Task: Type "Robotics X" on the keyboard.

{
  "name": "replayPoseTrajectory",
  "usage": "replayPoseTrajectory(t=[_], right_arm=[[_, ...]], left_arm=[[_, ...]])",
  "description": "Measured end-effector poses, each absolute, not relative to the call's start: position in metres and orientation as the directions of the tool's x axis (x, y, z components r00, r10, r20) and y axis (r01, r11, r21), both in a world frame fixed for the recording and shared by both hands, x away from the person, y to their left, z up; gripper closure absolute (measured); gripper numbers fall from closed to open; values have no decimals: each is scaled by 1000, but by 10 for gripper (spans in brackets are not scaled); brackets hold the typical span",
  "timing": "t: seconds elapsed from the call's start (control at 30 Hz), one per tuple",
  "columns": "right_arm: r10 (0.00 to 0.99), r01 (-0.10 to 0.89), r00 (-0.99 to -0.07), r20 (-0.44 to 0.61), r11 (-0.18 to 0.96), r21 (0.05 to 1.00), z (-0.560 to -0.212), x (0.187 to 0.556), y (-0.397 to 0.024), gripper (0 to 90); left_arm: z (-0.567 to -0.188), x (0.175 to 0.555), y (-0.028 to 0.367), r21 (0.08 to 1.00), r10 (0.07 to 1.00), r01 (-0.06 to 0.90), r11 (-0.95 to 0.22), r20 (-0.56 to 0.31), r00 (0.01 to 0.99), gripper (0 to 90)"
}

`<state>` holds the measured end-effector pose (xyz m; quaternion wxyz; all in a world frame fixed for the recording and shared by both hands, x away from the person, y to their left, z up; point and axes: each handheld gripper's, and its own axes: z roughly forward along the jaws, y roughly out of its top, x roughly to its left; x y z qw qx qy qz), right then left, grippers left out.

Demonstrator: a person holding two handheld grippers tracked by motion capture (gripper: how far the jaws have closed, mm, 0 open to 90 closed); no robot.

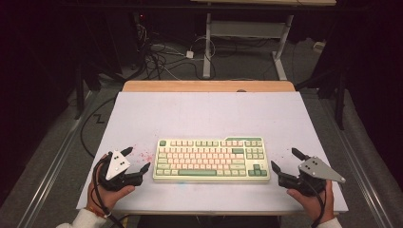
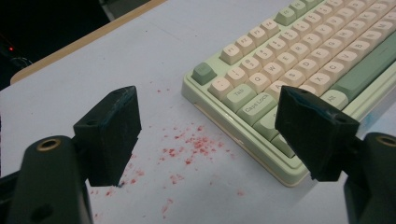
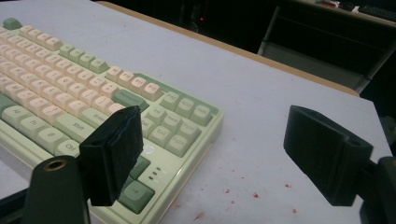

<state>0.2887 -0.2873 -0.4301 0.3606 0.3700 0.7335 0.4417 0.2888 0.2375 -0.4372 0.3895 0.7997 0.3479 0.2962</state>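
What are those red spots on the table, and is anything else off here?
Red specks are scattered on the white table beside the left end of the keyboard, like dried splatter or crumbs. A few more lie off its right end. The keyboard itself sits straight and looks undamaged; nothing else stands out.

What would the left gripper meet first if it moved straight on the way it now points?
Probably the keyboard: the left gripper is open and aimed at its near left corner, with red specks on the table below. Depth is unclear.
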Motion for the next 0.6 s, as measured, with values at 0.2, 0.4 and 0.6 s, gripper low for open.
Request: replayPoseTrajectory(t=[0.2,0.4,0.6], right_arm=[[860,223,-468,-203,338,914,-430,289,-287,203],[860,222,-468,-204,338,915,-429,288,-286,208],[858,226,-470,-206,343,912,-430,289,-285,210]], left_arm=[[-435,289,239,838,798,333,-433,184,574,265],[-434,288,239,833,788,333,-442,182,588,424],[-433,289,240,824,770,343,-451,165,617,605]])
